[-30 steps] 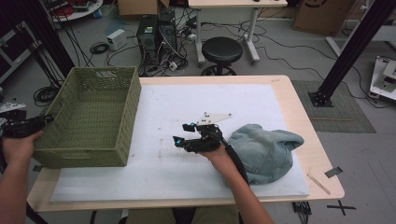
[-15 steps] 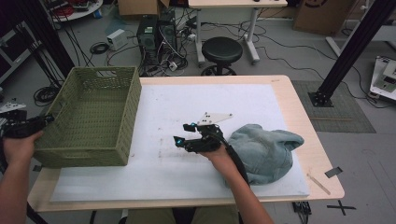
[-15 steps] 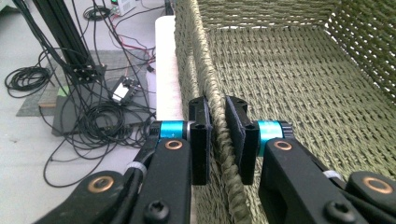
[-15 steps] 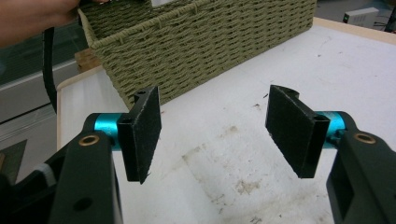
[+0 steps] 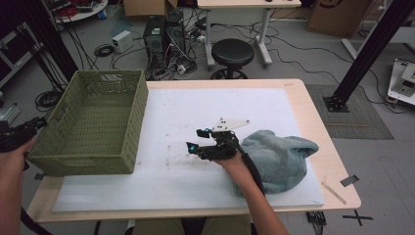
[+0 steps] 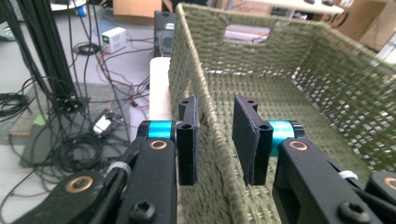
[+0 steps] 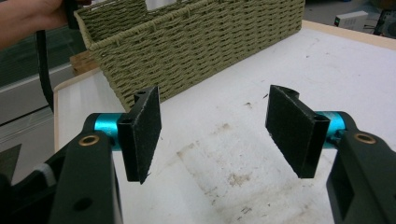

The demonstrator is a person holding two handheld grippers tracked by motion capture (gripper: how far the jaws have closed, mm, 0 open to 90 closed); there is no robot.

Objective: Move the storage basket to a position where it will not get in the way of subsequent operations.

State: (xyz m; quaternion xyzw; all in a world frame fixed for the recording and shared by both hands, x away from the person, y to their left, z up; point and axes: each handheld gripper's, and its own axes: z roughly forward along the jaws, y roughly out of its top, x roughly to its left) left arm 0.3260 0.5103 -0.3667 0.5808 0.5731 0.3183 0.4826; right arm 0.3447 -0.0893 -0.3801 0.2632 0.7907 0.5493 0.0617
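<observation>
The left gripper is being drawn slightly back, its jaws just opening off the basket wall between them. The right gripper is being held open, empty, beside the cloth, probably next.

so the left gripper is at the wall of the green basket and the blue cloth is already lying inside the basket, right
Not quite. The left gripper does straddle the wall of the green basket, jaws having just been opening, but the blue cloth is not inside it. The high view shows the cloth lying on the white mat at the table's right, behind the right gripper, and no cloth in the basket.
</observation>
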